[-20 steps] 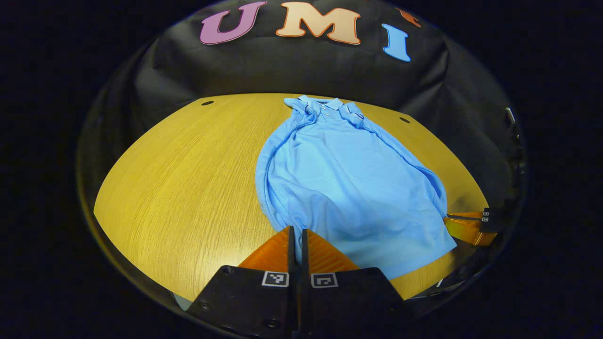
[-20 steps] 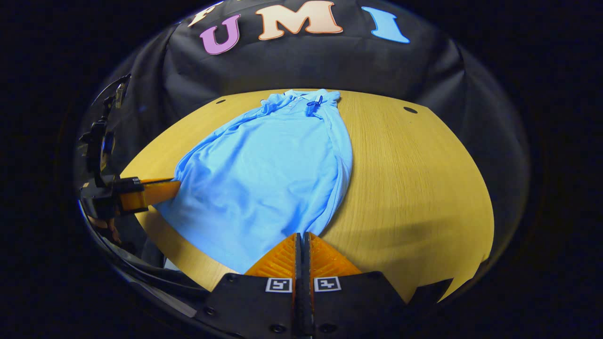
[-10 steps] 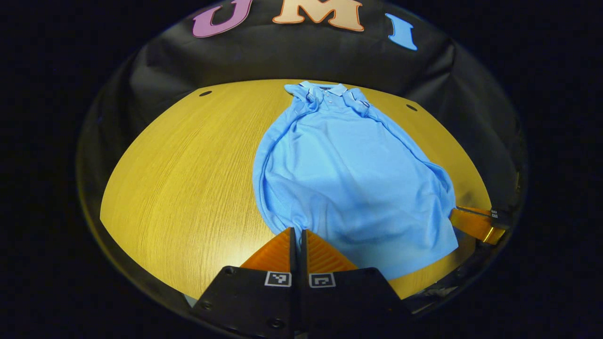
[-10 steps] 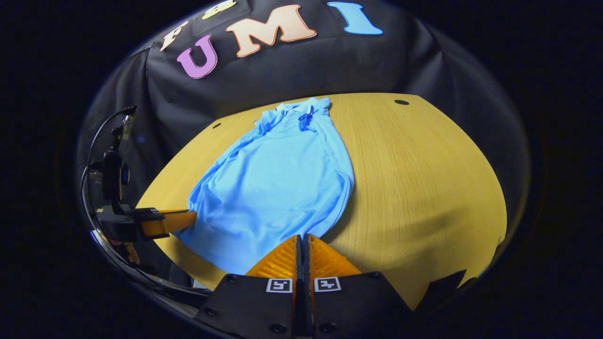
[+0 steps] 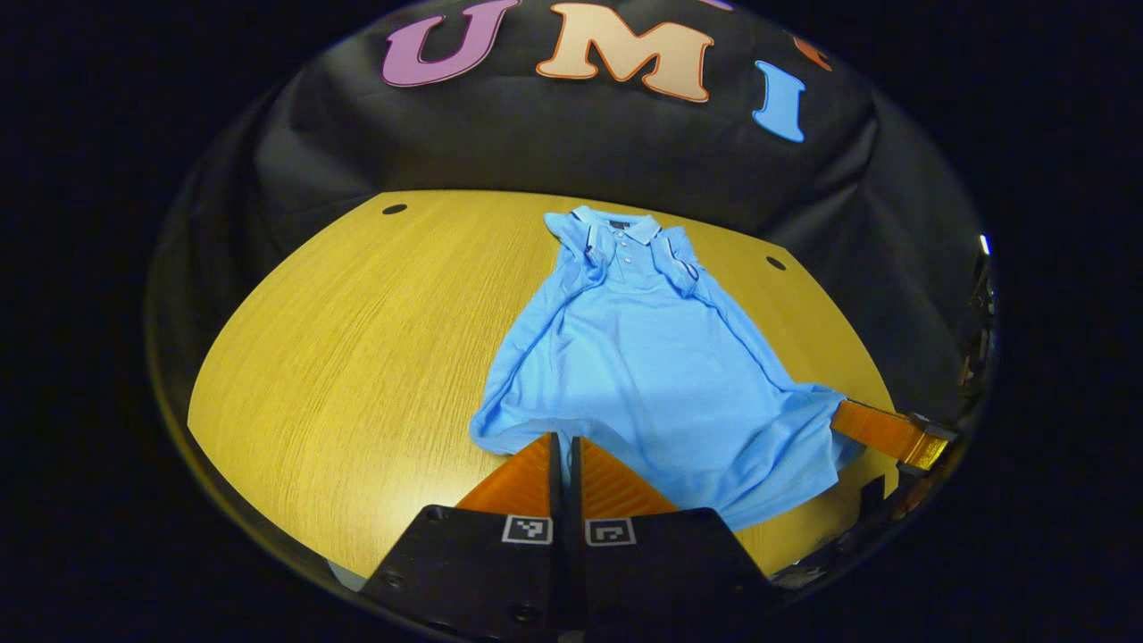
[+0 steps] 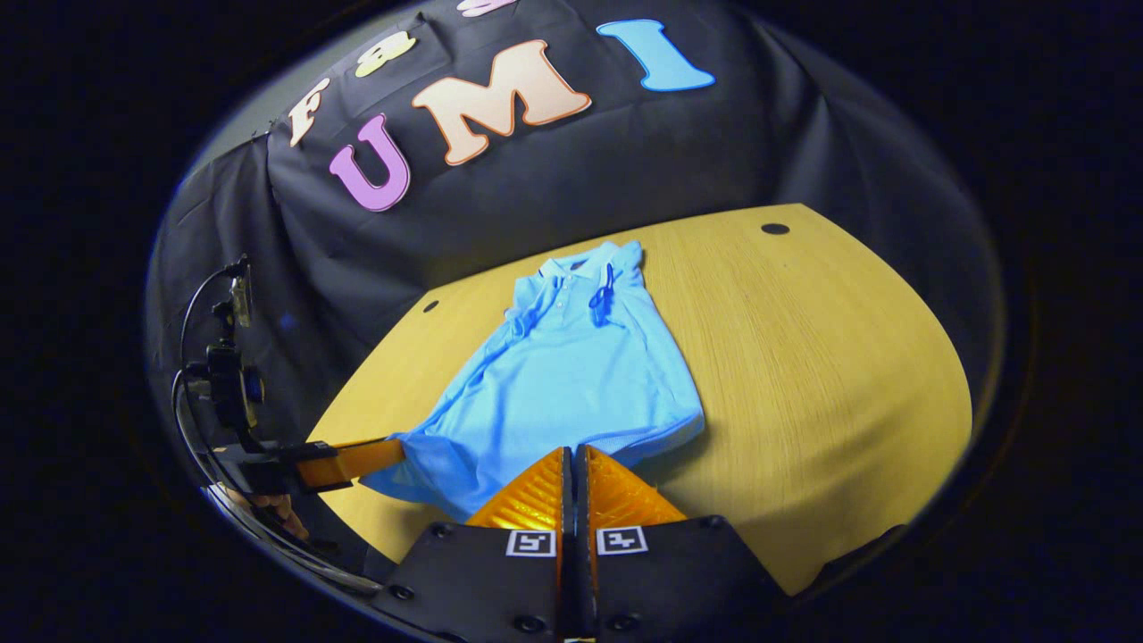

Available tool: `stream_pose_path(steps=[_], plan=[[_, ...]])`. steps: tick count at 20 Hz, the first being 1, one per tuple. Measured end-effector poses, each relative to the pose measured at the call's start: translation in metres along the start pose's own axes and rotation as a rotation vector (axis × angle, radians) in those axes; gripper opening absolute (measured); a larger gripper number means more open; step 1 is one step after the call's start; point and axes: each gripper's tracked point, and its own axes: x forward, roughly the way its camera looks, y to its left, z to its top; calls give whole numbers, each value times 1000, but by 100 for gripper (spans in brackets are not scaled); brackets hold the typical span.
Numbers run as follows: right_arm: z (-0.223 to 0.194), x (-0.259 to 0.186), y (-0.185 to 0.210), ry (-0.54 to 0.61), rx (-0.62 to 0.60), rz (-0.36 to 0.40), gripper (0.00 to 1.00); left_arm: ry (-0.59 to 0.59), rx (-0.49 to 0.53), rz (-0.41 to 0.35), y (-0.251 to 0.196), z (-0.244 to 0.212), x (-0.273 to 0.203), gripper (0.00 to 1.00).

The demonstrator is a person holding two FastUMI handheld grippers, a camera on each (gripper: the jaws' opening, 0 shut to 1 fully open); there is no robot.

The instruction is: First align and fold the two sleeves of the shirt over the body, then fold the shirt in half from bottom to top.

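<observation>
A light blue polo shirt point(image 5: 643, 357) lies lengthwise on the wooden table point(image 5: 357, 339), collar point(image 5: 619, 234) at the far end, with both sleeves folded in over the body. My left gripper point(image 5: 563, 438) is shut on the near left corner of the bottom hem, which is raised off the table. My right gripper point(image 5: 880, 429) grips the other hem corner at the right. In the right gripper view the shirt point(image 6: 563, 384) stretches away from my right gripper point(image 6: 573, 451), shut on the hem, and my left gripper point(image 6: 357, 458) holds the hem at the left.
Two small round holes point(image 5: 393, 209) point(image 5: 775, 263) mark the table's far corners. Bare wood lies to the left of the shirt in the left gripper view and to its right point(image 6: 821, 375) in the right gripper view. The black cloth wall stands just behind the collar.
Both grippers, still shut on the hem corners, have risen and lifted the bottom hem off the table. The shirt now looks shorter, its lower part pulled taut between them.
</observation>
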Motion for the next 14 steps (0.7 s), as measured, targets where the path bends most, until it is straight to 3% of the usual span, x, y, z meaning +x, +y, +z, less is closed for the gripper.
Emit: stream_pose_path(steps=[4, 14], plan=[[45, 22, 14, -72, -25, 17, 2, -43, 7, -11, 1, 40, 14, 0], [135, 79, -4, -196, 28, -52, 2, -148, 16, -46, 10, 145, 57, 2]])
